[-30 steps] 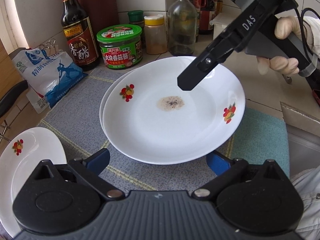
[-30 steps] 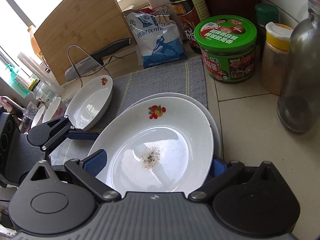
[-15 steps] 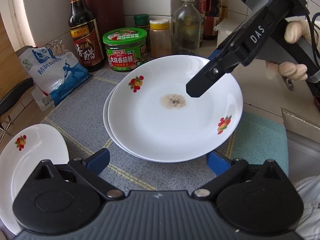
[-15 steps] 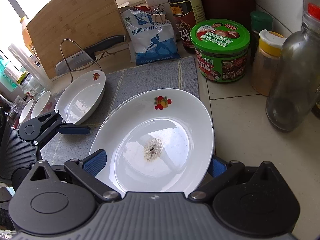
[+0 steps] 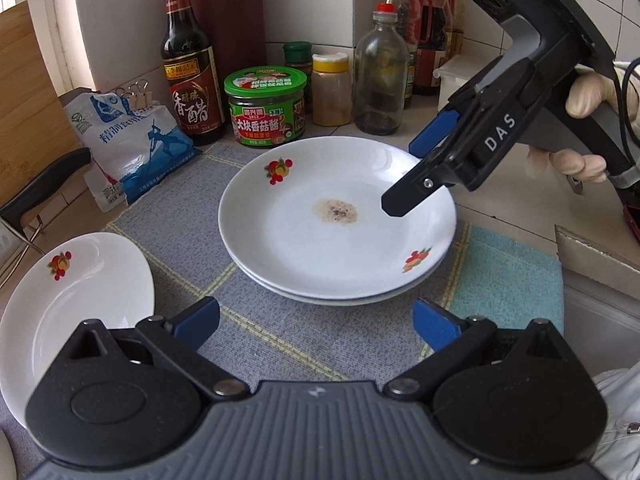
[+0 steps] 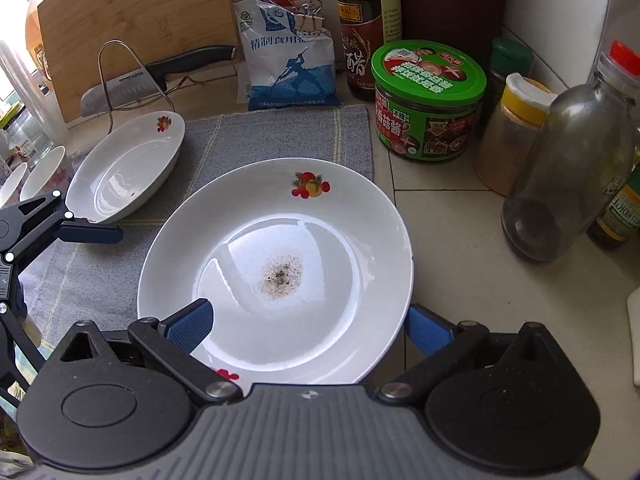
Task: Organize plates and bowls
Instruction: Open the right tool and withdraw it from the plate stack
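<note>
White ceramic: top plate (image 5: pixel 340 232) sat nested on a second plate (image 5: pixel 320 298), stack on the grey woven mat (image 5: pixel 280 332), far rim near the green-lidded sauce jar (image 5: pixel 266 108). Speckled residue patch (image 5: pixel 334 211) in the top plate's well. Right gripper (image 6: pixel 308 328) fingers spread wide, straddling the plate's near rim; whether the pads touched it, can't tell. Left gripper (image 5: pixel 316 322) fingers also wide apart, holding nothing, just short of the stack's near edge with bare mat between. Third plate (image 5: pixel 72 308) sat apart at the left, overhanging the mat's edge. Two small bowls (image 6: pixel 38 174) beyond it by the tabletop's left end. Back edge crowded: vinegar bottle (image 5: pixel 188 68), salt bag (image 5: pixel 128 144), yellow-capped spice jar (image 5: pixel 330 90), near-empty glass bottle (image 5: pixel 380 76). Open tile tabletop (image 6: pixel 460 260) right of the stack.
</note>
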A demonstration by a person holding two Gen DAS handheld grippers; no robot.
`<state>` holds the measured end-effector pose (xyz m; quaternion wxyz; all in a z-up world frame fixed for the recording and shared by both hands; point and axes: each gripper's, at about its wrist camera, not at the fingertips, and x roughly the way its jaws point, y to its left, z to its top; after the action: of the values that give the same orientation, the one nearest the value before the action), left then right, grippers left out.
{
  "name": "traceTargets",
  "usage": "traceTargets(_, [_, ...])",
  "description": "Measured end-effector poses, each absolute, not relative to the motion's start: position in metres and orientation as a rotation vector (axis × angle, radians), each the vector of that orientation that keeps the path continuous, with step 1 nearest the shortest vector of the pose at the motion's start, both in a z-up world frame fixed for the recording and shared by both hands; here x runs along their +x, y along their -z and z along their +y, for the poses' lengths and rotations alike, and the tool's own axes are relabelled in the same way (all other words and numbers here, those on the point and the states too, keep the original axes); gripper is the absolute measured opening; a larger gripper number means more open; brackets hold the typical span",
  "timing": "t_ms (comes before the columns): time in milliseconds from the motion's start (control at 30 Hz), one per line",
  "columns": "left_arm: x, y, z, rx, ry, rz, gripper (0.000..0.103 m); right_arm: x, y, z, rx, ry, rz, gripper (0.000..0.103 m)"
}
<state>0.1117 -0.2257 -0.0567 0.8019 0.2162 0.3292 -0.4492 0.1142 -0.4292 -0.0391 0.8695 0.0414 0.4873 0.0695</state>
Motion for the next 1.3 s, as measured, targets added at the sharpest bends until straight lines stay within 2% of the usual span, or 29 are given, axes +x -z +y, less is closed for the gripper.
traceTargets(433, [0.088,0.05,-0.173,0.343,0.804,0.713,0.102,0.088,0.012,-0.348,-0.348,-0.157,0.815,0.103])
traceTargets(867, [0.092,0.057,-0.101,0.258,0.515,0.732,0.102,0.114,0.008,-0.29,-0.353,-0.295,0.802,0.103])
traceTargets(1300, [0.123,0.08,-0.103,0.268,0.429,0.741,0.102,0.174,0.016,-0.263,-0.271,-0.449,0.831,0.103])
